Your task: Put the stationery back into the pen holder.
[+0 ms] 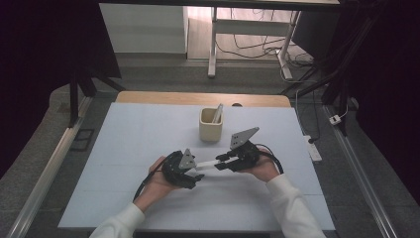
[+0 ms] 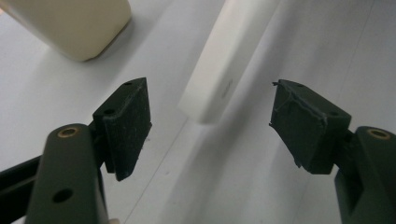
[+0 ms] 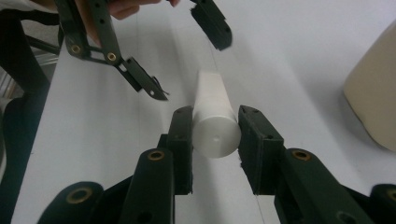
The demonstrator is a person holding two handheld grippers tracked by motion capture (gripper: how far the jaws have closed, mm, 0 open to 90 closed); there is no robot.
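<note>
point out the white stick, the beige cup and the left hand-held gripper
white stick [image 3: 212, 126]: right gripper view, its round end face
beige cup [image 1: 211, 126]: high view, its front wall
left hand-held gripper [image 2: 210, 126]: left gripper view, midway between its open fingertips

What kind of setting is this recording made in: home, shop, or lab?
Most likely a lab or recording workspace. The table is covered with a plain white board, dark curtains close off both sides, and loose cables lie on the floor under a bare desk frame behind it.
</note>
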